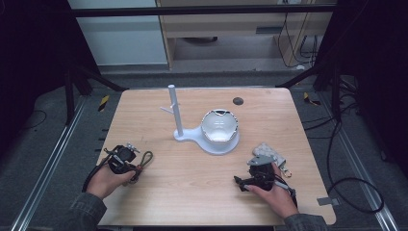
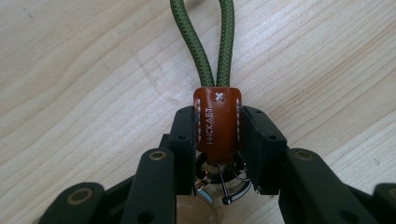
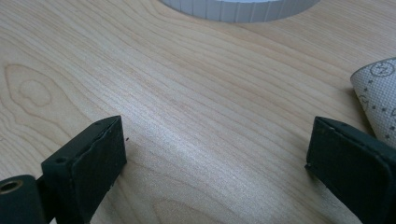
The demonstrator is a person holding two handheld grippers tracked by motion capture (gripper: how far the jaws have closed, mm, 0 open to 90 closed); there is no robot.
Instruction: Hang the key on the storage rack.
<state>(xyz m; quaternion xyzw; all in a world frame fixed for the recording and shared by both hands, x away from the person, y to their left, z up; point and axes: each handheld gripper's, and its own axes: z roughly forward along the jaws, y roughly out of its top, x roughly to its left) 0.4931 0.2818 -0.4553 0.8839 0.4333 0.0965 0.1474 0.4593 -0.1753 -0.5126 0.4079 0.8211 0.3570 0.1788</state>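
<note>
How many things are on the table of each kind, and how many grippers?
Key straps: 1, the green-cord key strap with a brown leather tab
White stands: 1, the white stand with a post
Bowls: 1, the bowl
Patterned pouches: 1, the patterned pouch
Grippers: 2, the left gripper and the right gripper
Total: 6

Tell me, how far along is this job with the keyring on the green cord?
Done: the left tool is clamped on the keyring's brown leather tab, with the green cord loop lying on the table. In hand: that grip alone. Left: probably lifting it and hanging it on the white peg stand, which carries nothing. The right tool rests open, holding nothing.
</note>
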